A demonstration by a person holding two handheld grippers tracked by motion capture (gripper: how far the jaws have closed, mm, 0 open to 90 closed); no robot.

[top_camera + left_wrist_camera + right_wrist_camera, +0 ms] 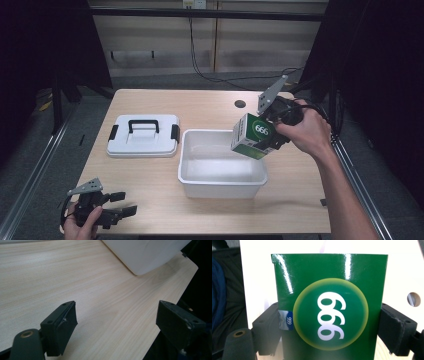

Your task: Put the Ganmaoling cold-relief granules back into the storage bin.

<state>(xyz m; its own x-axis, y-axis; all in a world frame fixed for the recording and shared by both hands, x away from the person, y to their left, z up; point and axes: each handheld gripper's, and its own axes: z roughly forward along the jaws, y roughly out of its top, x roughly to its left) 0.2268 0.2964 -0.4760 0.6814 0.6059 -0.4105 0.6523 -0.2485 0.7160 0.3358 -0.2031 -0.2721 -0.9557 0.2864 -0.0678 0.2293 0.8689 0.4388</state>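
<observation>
A green box (251,136) marked 666 hangs tilted above the right rim of the white bin (220,189), with my right gripper (272,131) shut on its sides. In the right gripper view the green box (329,307) sits squeezed between both black jaws. My left gripper (121,204) rests at the table's front left corner, open, nothing between its fingers. In the left gripper view the open left gripper (116,323) hovers over bare wood, with a corner of the white bin (145,253) ahead.
A white lid (143,135) with a black handle and side latches lies left of the bin. A round cable hole (240,104) sits at the table's far side. Cables trail on the floor behind the table (150,185).
</observation>
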